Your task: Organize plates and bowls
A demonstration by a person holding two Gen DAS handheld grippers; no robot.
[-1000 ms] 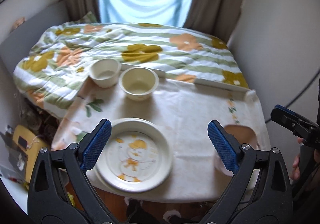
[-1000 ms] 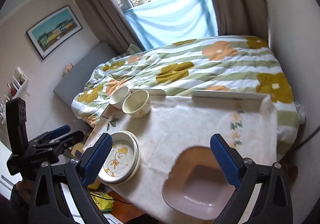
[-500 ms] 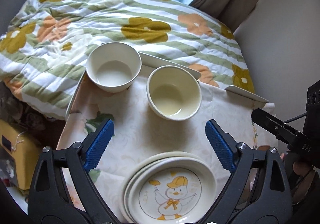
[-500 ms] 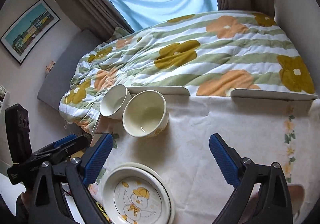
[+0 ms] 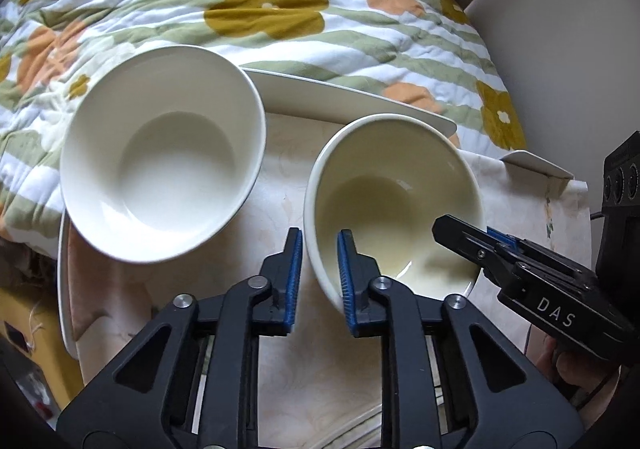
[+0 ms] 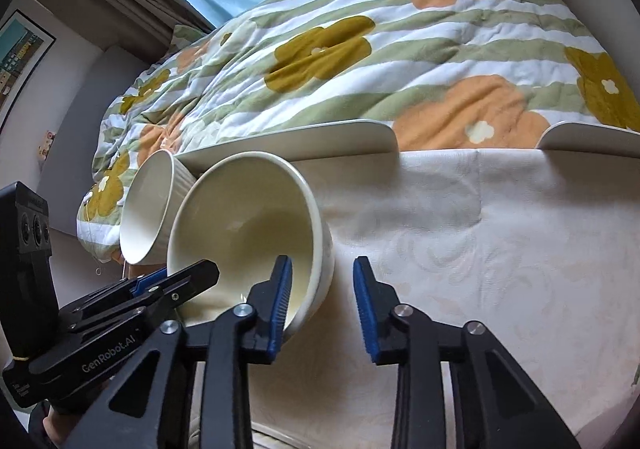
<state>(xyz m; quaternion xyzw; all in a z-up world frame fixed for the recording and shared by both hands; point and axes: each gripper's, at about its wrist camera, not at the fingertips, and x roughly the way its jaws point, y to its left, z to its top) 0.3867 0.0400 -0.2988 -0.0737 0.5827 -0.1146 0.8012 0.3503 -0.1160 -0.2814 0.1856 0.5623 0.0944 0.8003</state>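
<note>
Left wrist view: your left tongs (image 5: 320, 281) hung wide over the duck plates a second ago, and they have just been closing. Now they stand narrow astride the near rim of the cream bowl (image 5: 400, 189), one pad outside and one inside, gripping its wall. That bowl sits on the cloth-covered desk (image 5: 520, 209), near the white bowl (image 5: 160, 153) but apart from it. Right wrist view: your right tongs (image 6: 322, 301) have also just been closing across the same bowl's opposite rim. The inner pad lies against the wall, but cloth shows beside the outer pad, so you cannot tell whether it bites. Judged from this, you look set for a two-handed lift, probably to nest the bowls.
</note>
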